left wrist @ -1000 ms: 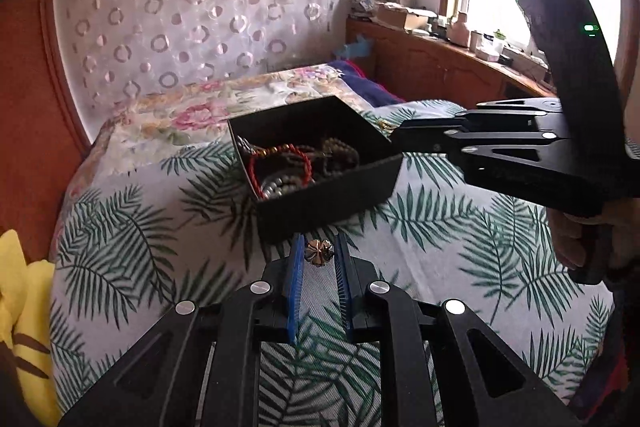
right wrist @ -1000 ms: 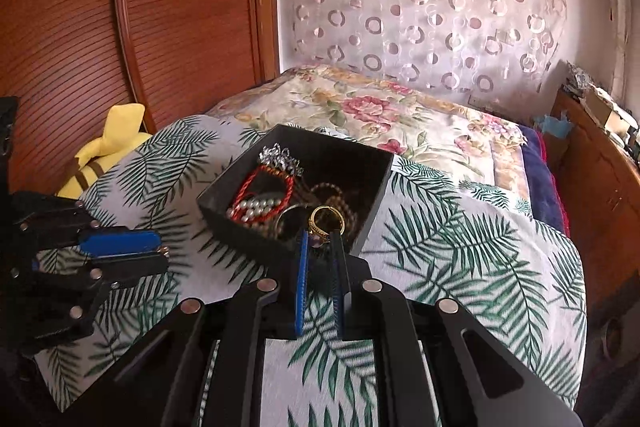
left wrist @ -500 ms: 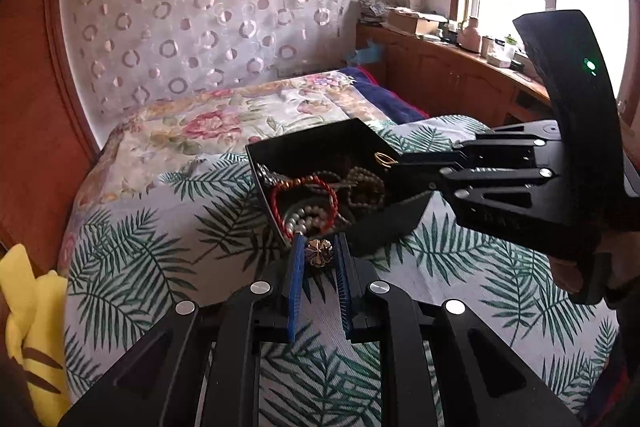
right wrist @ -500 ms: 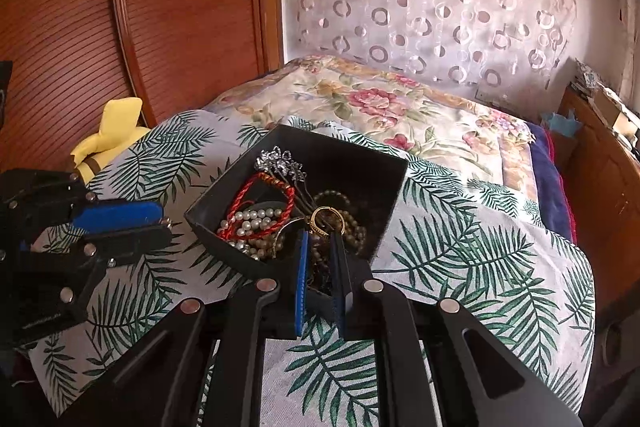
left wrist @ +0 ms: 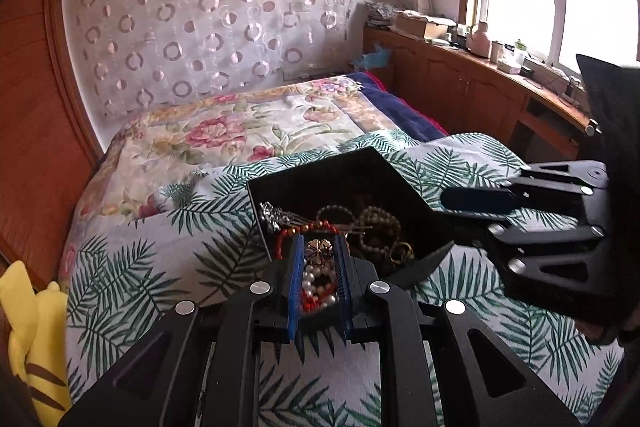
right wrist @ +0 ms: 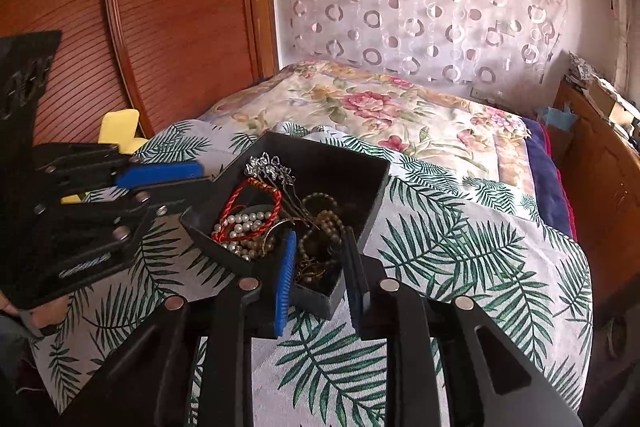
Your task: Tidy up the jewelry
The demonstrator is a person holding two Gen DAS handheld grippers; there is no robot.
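A black open box (left wrist: 400, 171) (right wrist: 376, 195) sits on the leaf-print bedspread (right wrist: 460, 247). It holds a red cord bracelet (right wrist: 256, 207), pearls (right wrist: 244, 223), a silver hairpin (right wrist: 268, 165) and brown beads (right wrist: 324, 223). My left gripper (left wrist: 319, 259) is shut on a small metal flower-shaped ring (left wrist: 319, 251), just above the box's near corner. It appears at the left of the right wrist view as well, left gripper (right wrist: 192, 187). My right gripper (right wrist: 318, 247) hangs over the box's other near corner. Its jaws are opening and grip nothing. A gold ring (left wrist: 402, 251) lies inside the box.
A yellow plush toy (left wrist: 32, 327) lies at the bed's left edge by a wooden panel (right wrist: 160, 7). A floral quilt (left wrist: 240, 131) covers the far half of the bed. A wooden cabinet (left wrist: 480, 87) with small items runs under the window on the right.
My left gripper has carried the flower ring forward until it hangs over the box. My right gripper's jaws have parted, and the gold ring has left them.
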